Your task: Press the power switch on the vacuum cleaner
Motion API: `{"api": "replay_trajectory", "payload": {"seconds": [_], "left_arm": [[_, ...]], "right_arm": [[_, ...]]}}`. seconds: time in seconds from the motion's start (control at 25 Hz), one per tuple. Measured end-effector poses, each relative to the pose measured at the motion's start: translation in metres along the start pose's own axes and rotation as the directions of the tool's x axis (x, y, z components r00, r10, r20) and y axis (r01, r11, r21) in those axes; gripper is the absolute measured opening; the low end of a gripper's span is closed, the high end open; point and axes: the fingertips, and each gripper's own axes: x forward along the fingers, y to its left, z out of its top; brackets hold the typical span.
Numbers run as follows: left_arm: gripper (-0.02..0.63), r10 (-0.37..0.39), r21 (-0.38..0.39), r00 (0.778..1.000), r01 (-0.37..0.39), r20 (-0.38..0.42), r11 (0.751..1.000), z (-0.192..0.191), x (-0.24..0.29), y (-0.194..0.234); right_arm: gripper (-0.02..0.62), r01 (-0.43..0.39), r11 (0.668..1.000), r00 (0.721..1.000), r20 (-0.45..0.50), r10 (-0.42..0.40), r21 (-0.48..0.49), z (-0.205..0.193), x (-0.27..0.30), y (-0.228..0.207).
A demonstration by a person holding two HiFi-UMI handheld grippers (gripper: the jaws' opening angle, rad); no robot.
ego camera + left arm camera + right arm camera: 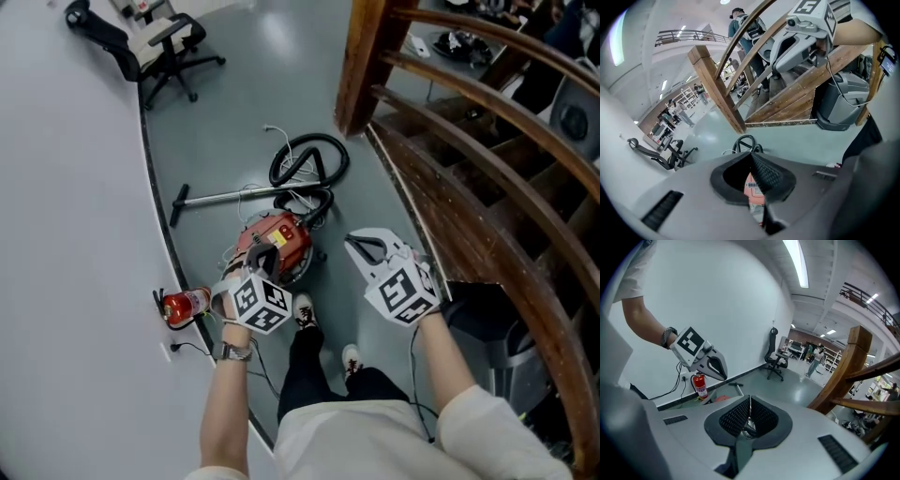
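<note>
A: Item one, the task's thing?

B: Vacuum cleaner (277,246), red canister type, on the grey floor (234,122) close to the foot of the white wall (66,187), just ahead of the person's shoes (306,314). Black hose (309,159) coiled in a loop beyond it. Metal wand (230,196) lying flat, reaching toward the wall. The power switch cannot be made out.

A: Left gripper?

B: Left gripper (266,255), jaws pressed fully together, pad against pad. In the head view it overlaps the canister. In its own view a patch of the red body shows beyond the closed tips, apart from them.

A: Right gripper?

B: Right gripper (356,246), jaws likewise closed flat on each other. It is held to the right of the canister, over bare floor, clear of the vacuum.

A: Surroundings?

B: Fire extinguisher (186,304), red, at the wall base, left of the left wrist. A socket with a black cable is on the wall beside it. Office chair (155,42), black, far up the floor. Wooden stair railing (450,141) along the right side.
</note>
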Motion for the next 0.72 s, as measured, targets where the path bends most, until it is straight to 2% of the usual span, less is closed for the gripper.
{"api": "replay_trajectory", "payload": {"seconds": [0.44,0.72], "left_arm": [[0.002,0.124,0.012,0.989,-0.125,0.081,0.992,0.05,-0.095,-0.004],[0.002,0.201,0.008,0.972,-0.203,0.121,0.979,0.073,-0.148,-0.01]], "right_arm": [[0.031,0.012,0.991,1.0,0.001,-0.012,-0.133,0.026,-0.059,0.009],[0.031,0.041,0.983,0.998,0.057,-0.031,-0.177,0.059,-0.098,0.012]]}}
